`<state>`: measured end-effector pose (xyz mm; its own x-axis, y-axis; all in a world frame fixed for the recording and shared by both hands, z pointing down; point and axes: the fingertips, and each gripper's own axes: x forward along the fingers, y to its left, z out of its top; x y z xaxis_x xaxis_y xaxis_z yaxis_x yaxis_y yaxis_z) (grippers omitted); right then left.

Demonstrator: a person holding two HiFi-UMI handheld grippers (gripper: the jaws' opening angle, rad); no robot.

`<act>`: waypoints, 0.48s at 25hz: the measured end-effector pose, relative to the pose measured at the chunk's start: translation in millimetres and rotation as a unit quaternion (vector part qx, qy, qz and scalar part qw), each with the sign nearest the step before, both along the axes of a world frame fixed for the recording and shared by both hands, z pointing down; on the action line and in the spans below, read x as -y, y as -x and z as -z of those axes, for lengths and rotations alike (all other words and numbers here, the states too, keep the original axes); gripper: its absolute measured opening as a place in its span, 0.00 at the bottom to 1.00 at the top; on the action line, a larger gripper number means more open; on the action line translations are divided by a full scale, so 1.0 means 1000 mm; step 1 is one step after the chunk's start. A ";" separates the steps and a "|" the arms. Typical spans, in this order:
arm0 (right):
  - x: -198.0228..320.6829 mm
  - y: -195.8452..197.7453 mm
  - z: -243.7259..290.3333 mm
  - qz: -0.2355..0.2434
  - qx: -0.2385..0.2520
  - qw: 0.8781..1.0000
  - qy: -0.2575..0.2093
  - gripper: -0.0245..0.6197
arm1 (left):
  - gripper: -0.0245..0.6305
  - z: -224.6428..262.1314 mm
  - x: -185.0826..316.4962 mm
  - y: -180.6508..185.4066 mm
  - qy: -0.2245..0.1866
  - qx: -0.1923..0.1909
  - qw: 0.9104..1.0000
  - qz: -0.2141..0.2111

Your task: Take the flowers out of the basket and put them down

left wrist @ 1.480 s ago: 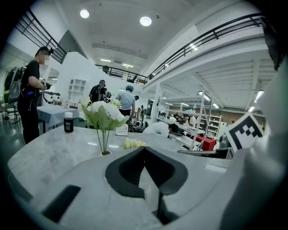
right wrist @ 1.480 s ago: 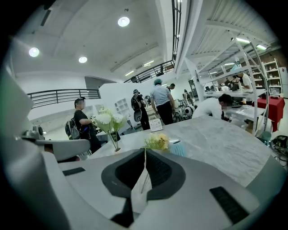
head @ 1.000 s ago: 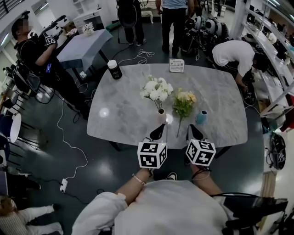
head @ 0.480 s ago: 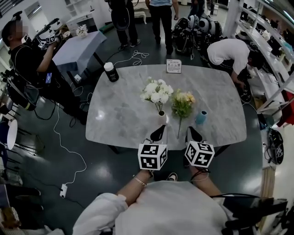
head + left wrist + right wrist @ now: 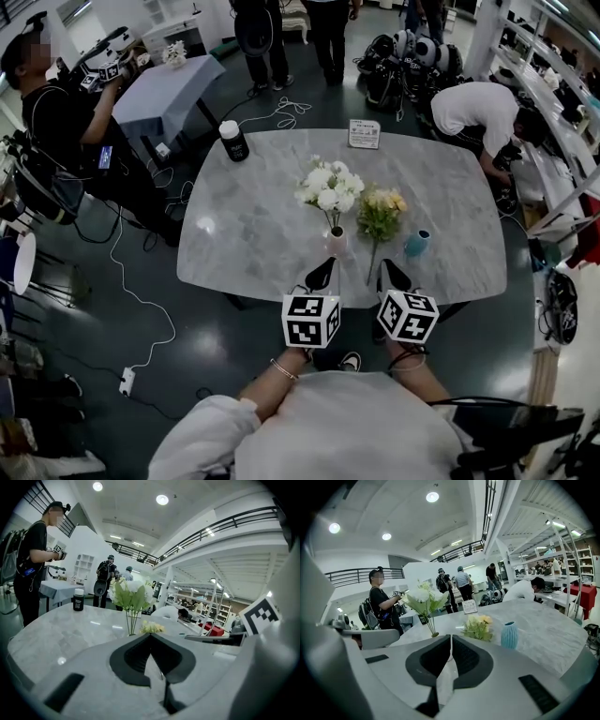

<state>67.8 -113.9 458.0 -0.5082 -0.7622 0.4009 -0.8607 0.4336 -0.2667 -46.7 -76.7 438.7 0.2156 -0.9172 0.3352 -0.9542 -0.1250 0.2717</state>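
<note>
- Marble desk (image 5: 244, 234): black bottle (image 5: 232, 141) and sign card (image 5: 364, 133) at the far side, blue vase (image 5: 415, 244) to the right.
- White flowers (image 5: 328, 186) stand in a small vase mid-desk, with yellow flowers (image 5: 380, 211) just beside them, seemingly lying flat.
- Left hand-held gripper (image 5: 324, 264) and right hand-held gripper (image 5: 388, 266) are both clenched and empty at the near edge, short of the flowers.

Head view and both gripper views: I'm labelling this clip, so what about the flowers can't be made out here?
- Basket: none shows in any view.
- White flowers: their vase is hidden behind the left gripper in the left gripper view.
- Yellow flowers: stem hidden by the right gripper in its own view.
- Card: print too small in the head view.
</note>
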 end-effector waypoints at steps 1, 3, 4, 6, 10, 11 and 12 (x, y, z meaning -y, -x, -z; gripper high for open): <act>0.000 0.003 -0.001 0.005 0.002 1.000 0.001 0.06 | 0.05 -0.002 -0.001 0.003 0.002 0.000 1.000 0.003; 0.001 0.011 -0.004 0.016 0.000 1.000 0.003 0.06 | 0.05 -0.006 -0.002 0.008 0.008 -0.001 1.000 0.009; 0.001 0.014 -0.005 0.021 -0.001 1.000 0.005 0.06 | 0.05 -0.008 -0.002 0.011 0.011 -0.001 1.000 0.012; 0.002 0.022 -0.007 0.032 -0.003 0.999 0.008 0.06 | 0.05 -0.013 -0.002 0.017 0.018 -0.001 1.000 0.017; 0.003 0.038 -0.013 0.055 -0.002 0.998 0.013 0.06 | 0.05 -0.022 -0.001 0.027 0.032 -0.002 0.999 0.025; 0.004 0.042 -0.015 0.062 0.000 0.998 0.015 0.06 | 0.05 -0.025 0.000 0.029 0.035 -0.003 0.999 0.027; 0.005 0.046 -0.017 0.070 0.003 0.997 0.016 0.06 | 0.05 -0.028 0.001 0.031 0.037 -0.003 0.999 0.029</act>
